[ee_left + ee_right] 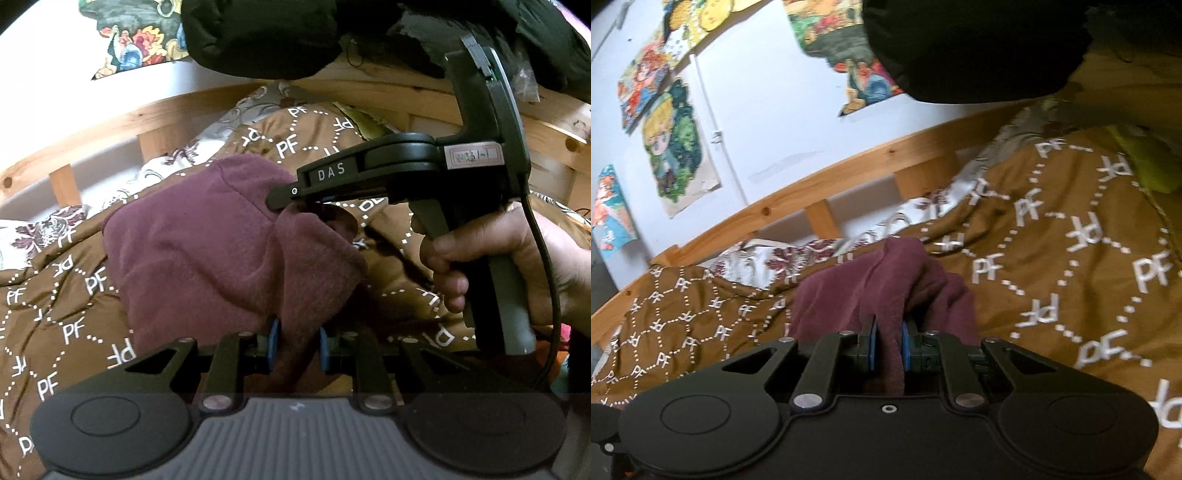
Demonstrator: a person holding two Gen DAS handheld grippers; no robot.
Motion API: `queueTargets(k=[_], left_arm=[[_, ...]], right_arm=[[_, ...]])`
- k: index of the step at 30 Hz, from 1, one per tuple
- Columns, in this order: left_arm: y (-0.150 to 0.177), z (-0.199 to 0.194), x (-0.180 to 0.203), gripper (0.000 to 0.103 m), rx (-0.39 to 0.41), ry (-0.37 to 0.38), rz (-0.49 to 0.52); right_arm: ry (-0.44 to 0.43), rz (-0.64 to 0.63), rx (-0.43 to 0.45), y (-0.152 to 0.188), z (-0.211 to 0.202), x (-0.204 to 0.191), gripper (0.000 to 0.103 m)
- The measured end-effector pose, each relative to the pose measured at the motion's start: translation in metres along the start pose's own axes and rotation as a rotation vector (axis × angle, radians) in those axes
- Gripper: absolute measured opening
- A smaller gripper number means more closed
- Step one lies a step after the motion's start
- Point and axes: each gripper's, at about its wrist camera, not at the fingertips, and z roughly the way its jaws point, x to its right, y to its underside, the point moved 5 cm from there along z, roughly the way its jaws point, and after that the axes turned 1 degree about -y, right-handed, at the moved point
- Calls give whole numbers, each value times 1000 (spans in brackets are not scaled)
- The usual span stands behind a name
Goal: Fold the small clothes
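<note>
A small maroon fleece garment [207, 243] lies bunched on a brown quilt printed with "PF" [55, 295]. My left gripper [296, 347] is shut on the garment's near edge, cloth pinched between its blue pads [274, 341]. My right gripper [280, 201] comes in from the right in the left wrist view and is shut on the garment's far right corner. In the right wrist view the right gripper [888, 349] pinches a fold of the maroon garment [886, 280] between its blue pads [871, 347]. The garment is lifted slightly between both grippers.
A wooden bed rail [110, 125] runs along the far side, against a white wall with cartoon posters [672, 147]. A floral sheet [166, 166] shows under the quilt [1071, 240]. A dark garment [258, 33] hangs overhead. A yellow-green item [1145, 162] lies at the far right.
</note>
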Motion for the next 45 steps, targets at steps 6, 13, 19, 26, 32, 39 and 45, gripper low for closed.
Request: queueTargets(k=[6, 13, 19, 26, 32, 39, 45], left_arm=[[4, 4, 10, 24, -9, -6, 4], [10, -6, 16, 51, -5, 45, -22], [11, -25, 9, 68, 18, 73, -99], [8, -44, -25, 94, 86, -24, -247], [20, -40, -68, 100, 68, -119, -504], [41, -18, -101, 101, -48, -190, -690], [61, -8, -102, 102, -102, -187, -730]], right_arm=[[50, 22, -28, 4, -4, 11, 14], [96, 84, -99, 16, 0, 25, 14], [127, 72, -113, 20, 3, 25, 18], [180, 61, -130, 22, -7, 25, 38], [229, 40, -127, 24, -32, 26, 64], [191, 53, -115, 23, -39, 22, 83], [158, -42, -62, 33, -24, 7, 60]])
